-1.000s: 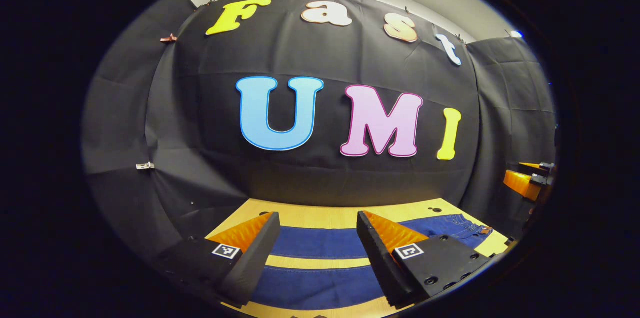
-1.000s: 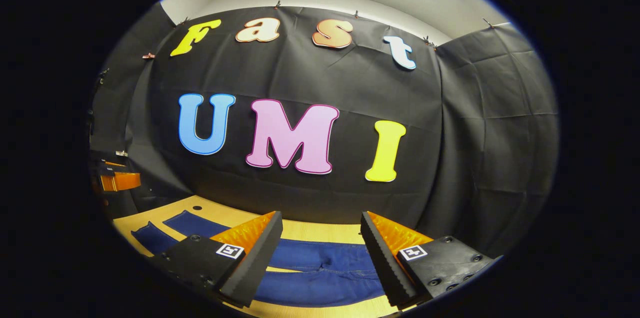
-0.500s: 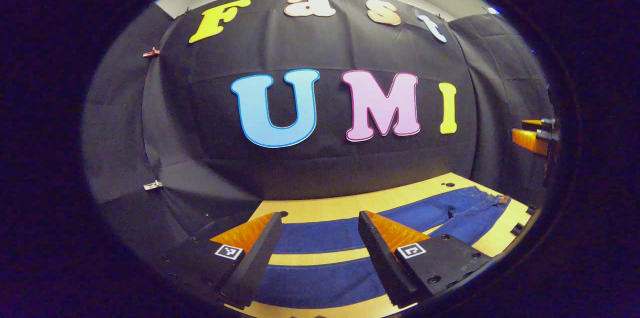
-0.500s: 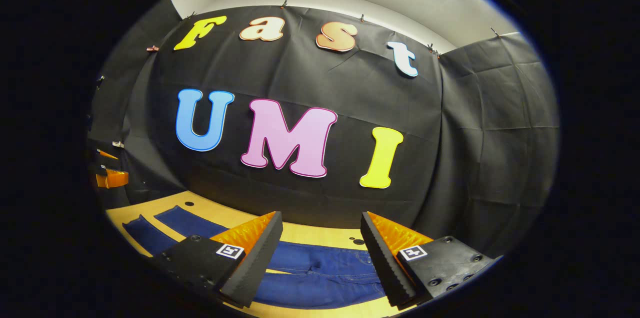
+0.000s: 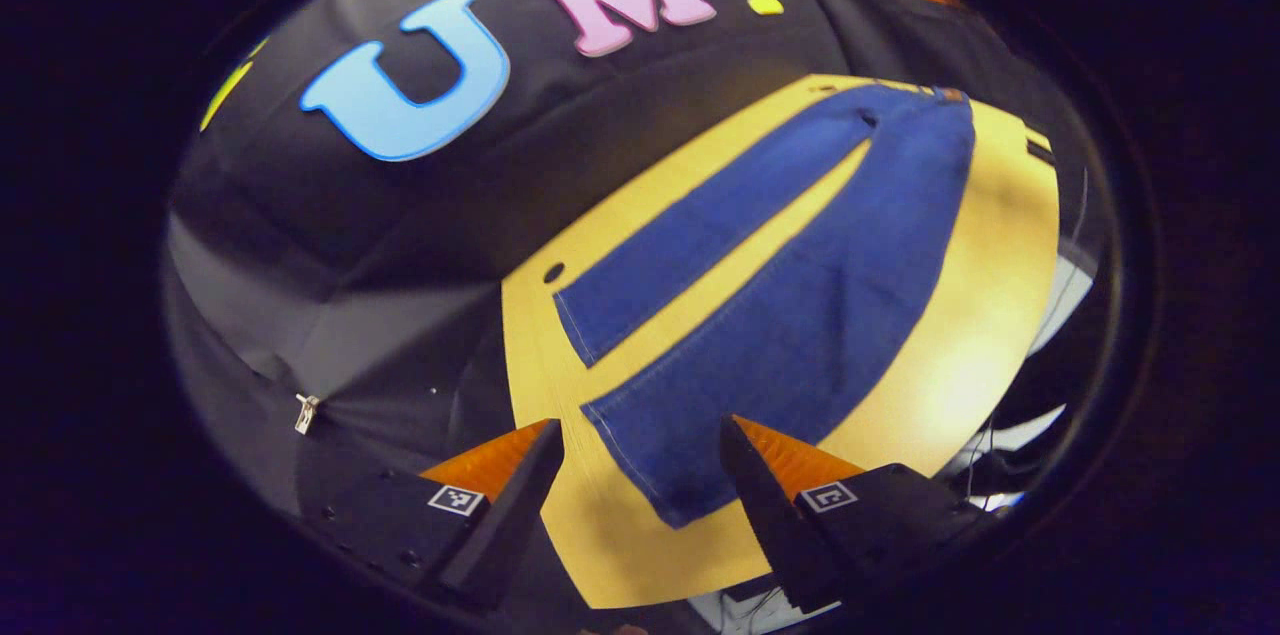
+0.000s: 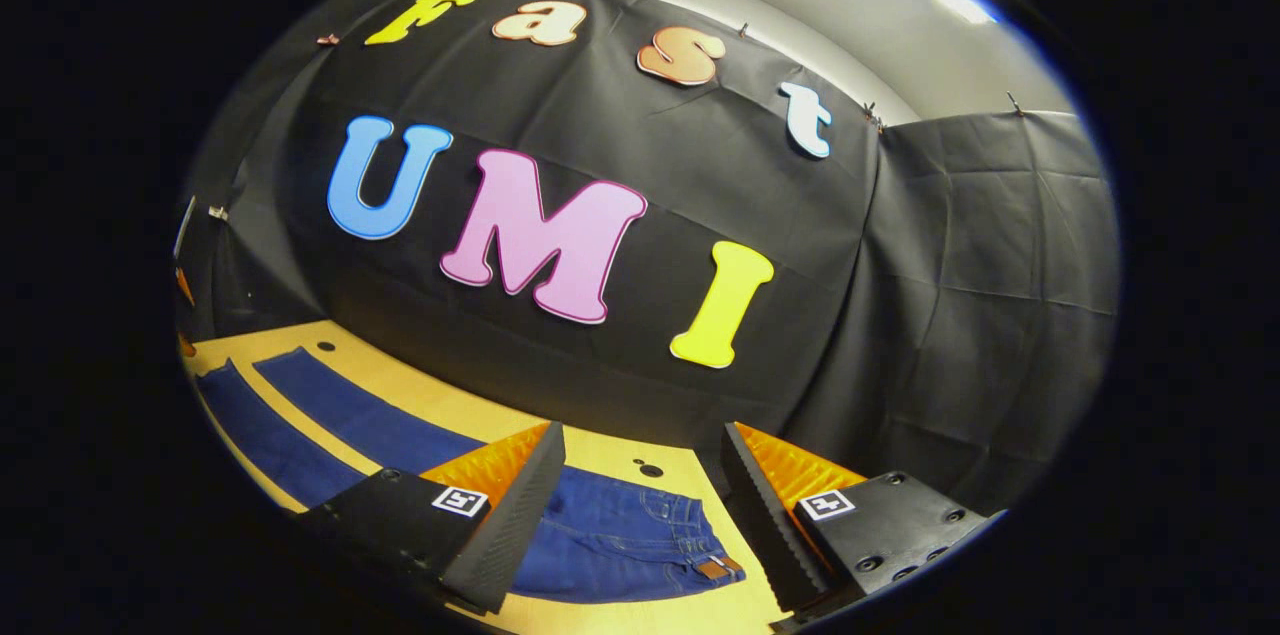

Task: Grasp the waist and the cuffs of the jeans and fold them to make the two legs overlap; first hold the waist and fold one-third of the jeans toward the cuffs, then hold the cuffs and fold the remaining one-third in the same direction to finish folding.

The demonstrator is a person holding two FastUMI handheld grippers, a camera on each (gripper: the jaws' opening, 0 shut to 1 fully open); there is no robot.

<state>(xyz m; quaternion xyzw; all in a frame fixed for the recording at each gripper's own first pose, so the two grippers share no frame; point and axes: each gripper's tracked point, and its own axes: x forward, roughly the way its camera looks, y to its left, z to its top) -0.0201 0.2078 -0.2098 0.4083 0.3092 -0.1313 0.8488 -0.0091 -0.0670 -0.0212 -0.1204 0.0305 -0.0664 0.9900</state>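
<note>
While hovering above jeans (image 5: 800, 315) spread flat on table (image 5: 1000, 315), legs apart | step, judged: approach for first lengthwise fold | left gripper (image 5: 640, 475) spread wide, empty, over near cuff (image 5: 650, 460) | right gripper (image 6: 640, 505) spread wide, empty, over waist (image 6: 640, 540) | next: lower, pinch cuff and waist edges | containers: none seen

Bare table (image 5: 985, 315) lay beside the flat jeans (image 5: 800, 315), bare strip ran between both legs, booth wall (image 6: 900, 315) closed the far edge, nothing stood upon the denim
</note>
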